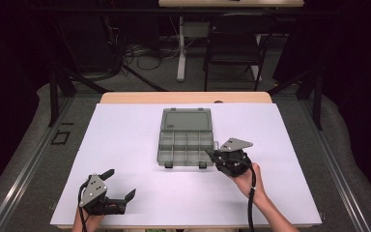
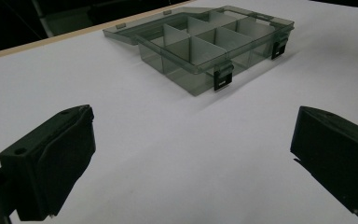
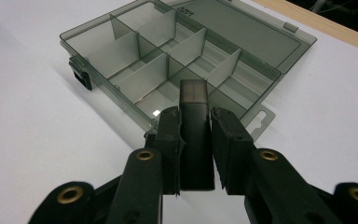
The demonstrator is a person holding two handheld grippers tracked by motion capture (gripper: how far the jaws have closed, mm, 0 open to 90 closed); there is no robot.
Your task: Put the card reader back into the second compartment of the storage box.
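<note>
I am holding a dark block (image 3: pixel 195 135) pinched in the right gripper (image 3: pixel 196 140) over the near right corner of the open box (image 1: pixel 186 145); if I am tilting it, it could be catching a divider (image 3: pixel 223 67). The left gripper (image 1: pixel 118 186) is idling wide open and empty, well clear.

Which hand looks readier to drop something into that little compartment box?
The right one. The right gripper is shut on a small dark block and sits at the near right corner of the open organizer box. The left gripper is open, holding nothing, and farther away on the white table.
</note>
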